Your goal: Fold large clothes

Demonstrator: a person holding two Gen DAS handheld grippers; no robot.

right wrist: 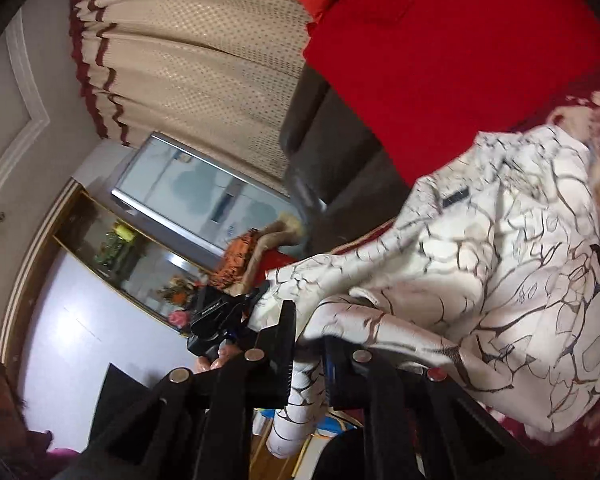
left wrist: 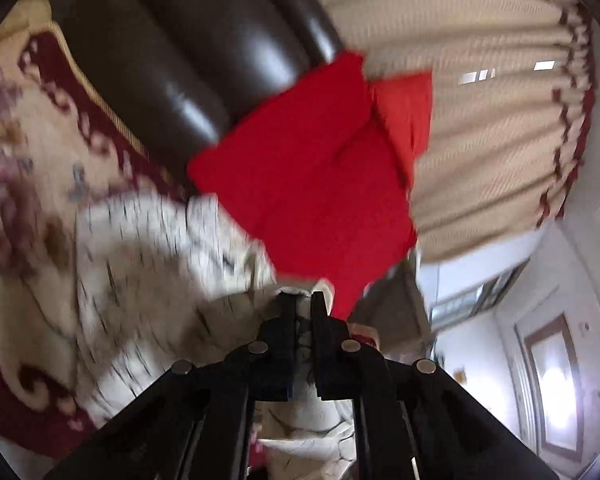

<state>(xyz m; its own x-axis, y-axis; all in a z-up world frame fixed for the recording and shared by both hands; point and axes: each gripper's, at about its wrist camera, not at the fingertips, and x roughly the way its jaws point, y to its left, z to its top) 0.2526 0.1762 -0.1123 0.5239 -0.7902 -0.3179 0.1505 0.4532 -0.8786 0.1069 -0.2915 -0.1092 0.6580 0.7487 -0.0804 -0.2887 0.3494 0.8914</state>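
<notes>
White garment [right wrist: 499, 248] with dark vein print, lower right of frame over patterned cover: light, limp, probably slippery; left gripper [left wrist: 302, 300] and right gripper [right wrist: 307, 320] both clamped on its bunched edge.

Garment [left wrist: 140, 264] & rug [left wrist: 24, 128] motion-blurred, left wrist view.
</notes>
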